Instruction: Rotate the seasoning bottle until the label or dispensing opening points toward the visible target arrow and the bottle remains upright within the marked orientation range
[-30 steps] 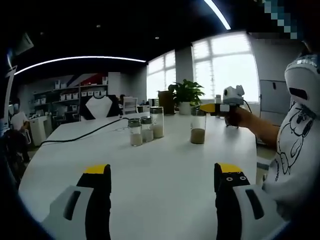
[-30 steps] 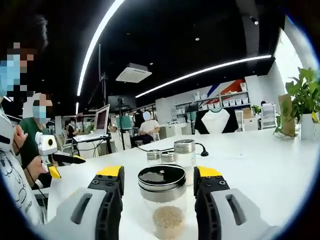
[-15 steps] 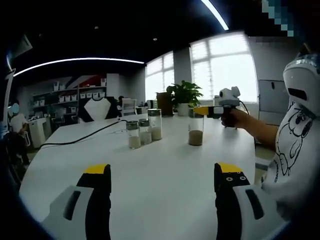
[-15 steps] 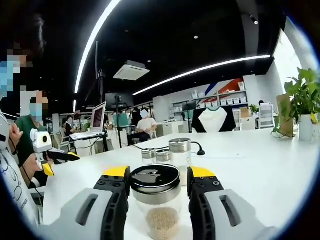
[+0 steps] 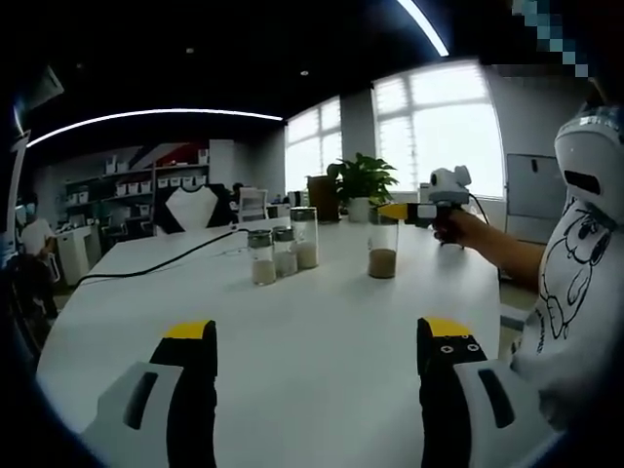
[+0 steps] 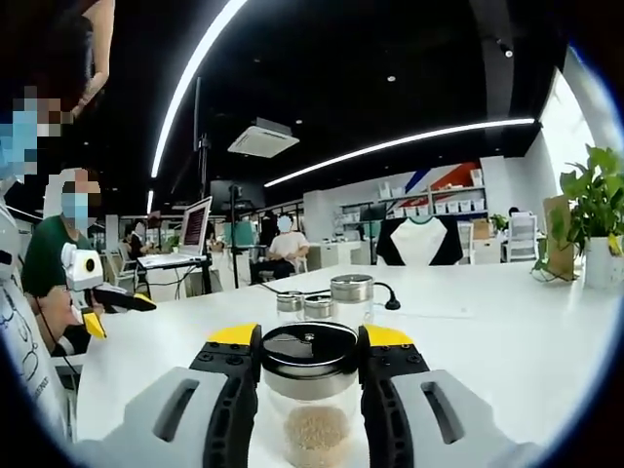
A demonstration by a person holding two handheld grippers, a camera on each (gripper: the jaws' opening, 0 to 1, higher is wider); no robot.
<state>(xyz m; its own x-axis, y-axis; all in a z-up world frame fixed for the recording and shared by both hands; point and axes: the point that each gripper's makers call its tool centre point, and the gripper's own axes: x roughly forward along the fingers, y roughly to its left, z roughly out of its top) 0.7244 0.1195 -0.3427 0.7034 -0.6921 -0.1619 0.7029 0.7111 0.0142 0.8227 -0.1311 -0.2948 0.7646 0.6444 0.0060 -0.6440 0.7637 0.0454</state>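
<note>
Right gripper has its jaws clamped on the bottle, pads meeting the dark lid on both sides. The bottle stands upright on the table, grain in the lower part. Gripping at the lid is probably so the wrist can twist it about its own axis without tipping it. No label, opening or target arrow is readable in either view, so how far the turn has got can't be judged.

Left gripper hangs over bare table with jaws spread, nothing between them. It looks parked well away from the work, likely to keep clear of the turn. From the left gripper view the same bottle sits across the table with the right gripper at its top, the person's hand behind it.

Beyond it, three jars cluster together, near the bottle but apart from it. A black cable runs across the table behind them.

Table is white, smooth and glossy, so the bottle should turn easily, but it could also skid if pushed sideways.

Further back: a potted plant by bright windows, shelving with boxes on the back wall, a laptop on a stand, people seated at desks, strip lights on a dark ceiling.
</note>
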